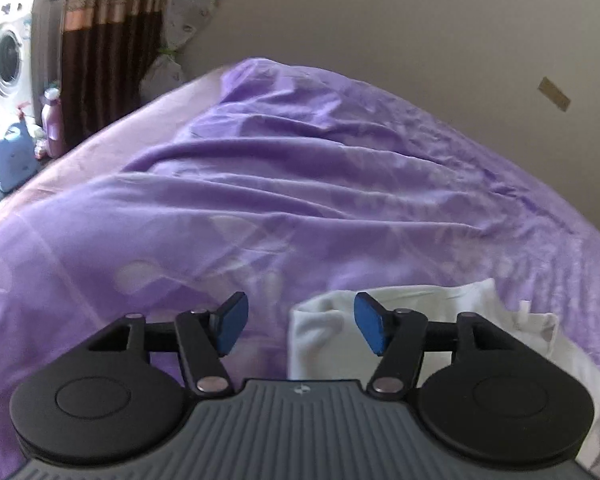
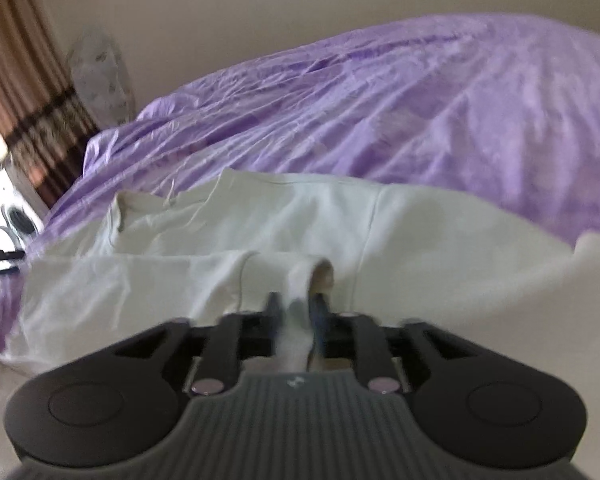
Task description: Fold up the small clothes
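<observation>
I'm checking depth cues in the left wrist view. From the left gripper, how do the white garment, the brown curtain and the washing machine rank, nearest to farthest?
Measured from the left gripper, whose jaws stand open:
1. white garment, just past the fingertips, low and right on the purple bedspread.
2. brown curtain, beyond the bed, upper left.
3. washing machine, far left edge, behind the curtain line.

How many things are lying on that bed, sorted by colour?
White: 1, the white garment, a fold of it pinched in the right gripper
Purple: 1, the purple bedcover
Total: 2
</observation>
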The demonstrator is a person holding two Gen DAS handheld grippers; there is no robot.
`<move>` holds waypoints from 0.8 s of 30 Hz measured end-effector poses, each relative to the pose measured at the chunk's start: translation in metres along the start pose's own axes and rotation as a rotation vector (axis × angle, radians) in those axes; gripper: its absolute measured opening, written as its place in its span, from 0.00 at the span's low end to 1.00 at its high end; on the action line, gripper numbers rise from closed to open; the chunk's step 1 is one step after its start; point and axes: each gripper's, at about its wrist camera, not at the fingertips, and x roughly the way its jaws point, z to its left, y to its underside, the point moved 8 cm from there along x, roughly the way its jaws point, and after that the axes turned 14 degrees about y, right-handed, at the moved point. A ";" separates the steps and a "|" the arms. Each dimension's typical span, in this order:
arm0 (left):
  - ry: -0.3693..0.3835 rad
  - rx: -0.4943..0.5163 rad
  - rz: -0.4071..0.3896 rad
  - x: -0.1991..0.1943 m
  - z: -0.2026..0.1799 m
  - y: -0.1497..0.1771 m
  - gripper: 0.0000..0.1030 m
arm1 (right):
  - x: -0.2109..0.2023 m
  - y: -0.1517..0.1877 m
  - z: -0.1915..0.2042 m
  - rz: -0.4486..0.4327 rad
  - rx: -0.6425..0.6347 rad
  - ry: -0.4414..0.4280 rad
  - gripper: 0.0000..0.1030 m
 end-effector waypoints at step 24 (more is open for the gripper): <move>-0.297 0.275 0.051 -0.018 0.004 0.019 0.08 | -0.006 0.031 0.005 -0.037 -0.141 0.173 0.04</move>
